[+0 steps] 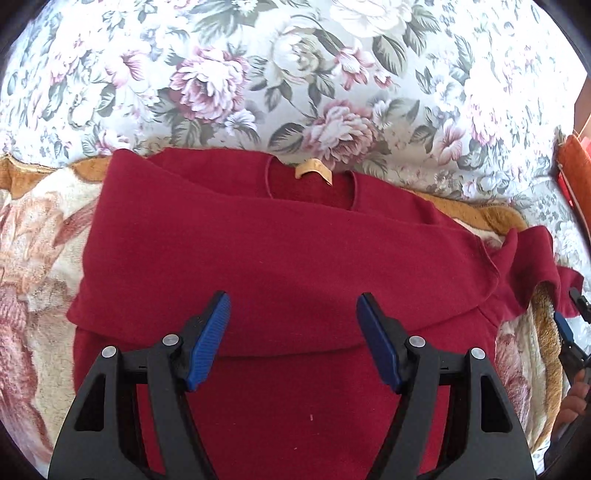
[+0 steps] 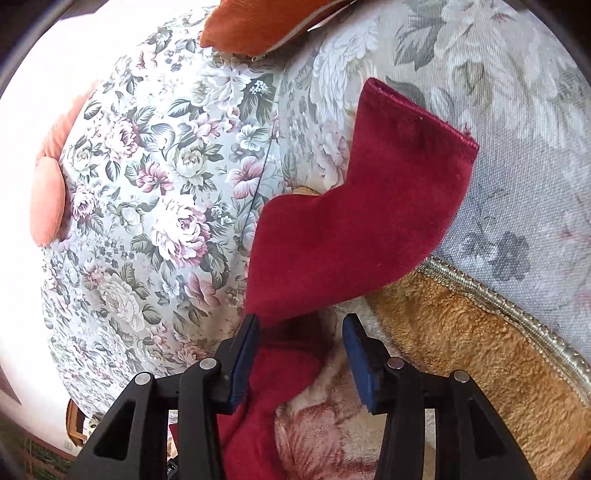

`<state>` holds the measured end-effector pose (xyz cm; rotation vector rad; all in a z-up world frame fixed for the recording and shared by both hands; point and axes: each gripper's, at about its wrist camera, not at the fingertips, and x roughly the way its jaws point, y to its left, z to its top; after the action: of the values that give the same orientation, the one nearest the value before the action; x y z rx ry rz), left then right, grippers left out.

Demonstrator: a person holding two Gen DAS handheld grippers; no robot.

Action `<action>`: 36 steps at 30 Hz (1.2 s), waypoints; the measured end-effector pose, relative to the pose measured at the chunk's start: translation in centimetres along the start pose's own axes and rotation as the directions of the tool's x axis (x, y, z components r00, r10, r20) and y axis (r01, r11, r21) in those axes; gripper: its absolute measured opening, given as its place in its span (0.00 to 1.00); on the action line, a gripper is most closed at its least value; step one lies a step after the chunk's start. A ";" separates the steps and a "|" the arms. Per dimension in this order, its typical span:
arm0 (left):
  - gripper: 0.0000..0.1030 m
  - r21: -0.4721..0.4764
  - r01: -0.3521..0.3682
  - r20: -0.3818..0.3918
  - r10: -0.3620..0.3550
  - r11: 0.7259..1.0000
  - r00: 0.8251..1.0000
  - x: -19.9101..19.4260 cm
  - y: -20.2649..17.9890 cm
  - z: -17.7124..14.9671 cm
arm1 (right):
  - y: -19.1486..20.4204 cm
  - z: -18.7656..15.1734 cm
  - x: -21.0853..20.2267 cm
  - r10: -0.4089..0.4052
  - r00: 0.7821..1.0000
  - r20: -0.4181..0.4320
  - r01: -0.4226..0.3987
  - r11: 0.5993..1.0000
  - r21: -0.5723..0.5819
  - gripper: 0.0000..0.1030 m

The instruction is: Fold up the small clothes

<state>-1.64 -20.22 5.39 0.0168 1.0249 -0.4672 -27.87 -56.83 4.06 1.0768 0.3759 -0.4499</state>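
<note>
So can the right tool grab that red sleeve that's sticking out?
Probably yes. The right tool is open, and the red sleeve already runs between its pads, lying on the blanket with nothing covering it.

A floral sofa (image 1: 332, 74) filled the background, its upholstery pale grey with pink roses and green leaves. Over the sofa's seat lay a fleecy tan-edged blanket (image 2: 461, 332). An orange cushion (image 2: 258, 26) rested on top of the sofa. Left of the sofa, bright daylight washed out what was perhaps a wall.
</note>
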 end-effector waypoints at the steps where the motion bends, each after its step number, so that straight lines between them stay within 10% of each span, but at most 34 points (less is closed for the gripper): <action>1: 0.69 -0.005 0.000 0.003 0.000 1.000 1.000 -0.2 0.2 -0.1 | -0.2 0.2 0.1 0.002 1.000 0.011 -0.002 1.000 0.009 0.45; 8: 0.69 0.007 0.001 0.008 -0.001 1.000 1.000 -1.0 0.8 -0.2 | -3.1 2.5 3.4 -0.015 1.000 0.019 0.011 0.988 0.153 0.41; 13: 0.69 -0.009 -0.016 0.047 0.016 1.000 0.999 -3.1 3.1 -0.3 | 3.6 3.6 1.3 -0.016 0.992 0.124 0.033 0.990 -0.135 0.07; 17: 0.69 -0.091 -0.014 0.098 0.023 0.996 0.995 -5.6 6.7 0.1 | 14.1 -0.4 0.1 0.075 0.990 0.119 -0.002 0.854 -0.519 0.07; 21: 0.69 -0.169 -0.005 0.157 0.032 0.986 0.987 -7.8 9.8 0.6 | 21.4 -8.6 2.7 0.152 0.982 -0.111 -0.186 0.698 -0.692 0.07; 24: 0.69 -0.207 0.000 0.174 0.037 0.978 0.984 -8.4 11.3 0.7 | 24.2 -16.8 7.9 0.096 0.949 -0.302 -0.297 0.600 -0.743 0.07; 26: 0.69 -0.221 -0.002 0.155 0.037 0.975 0.987 -8.0 12.1 0.8 | 23.8 -21.2 12.2 0.001 0.900 -0.437 -0.359 0.570 -0.739 0.30; 29: 0.69 -0.212 0.014 0.125 0.013 0.977 0.992 -7.2 12.3 0.4 | 22.4 -24.0 15.1 -0.079 0.834 -0.547 -0.401 0.594 -0.698 0.45; 36: 0.69 -0.172 0.046 0.084 -0.032 0.984 0.996 -4.5 10.2 0.4 | 20.2 -18.2 11.9 -0.065 0.891 -0.449 -0.308 0.640 -0.704 0.45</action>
<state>0.64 -9.44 7.30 -0.1769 0.9841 -0.4092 -8.56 -34.29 5.54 0.3319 0.8064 0.1192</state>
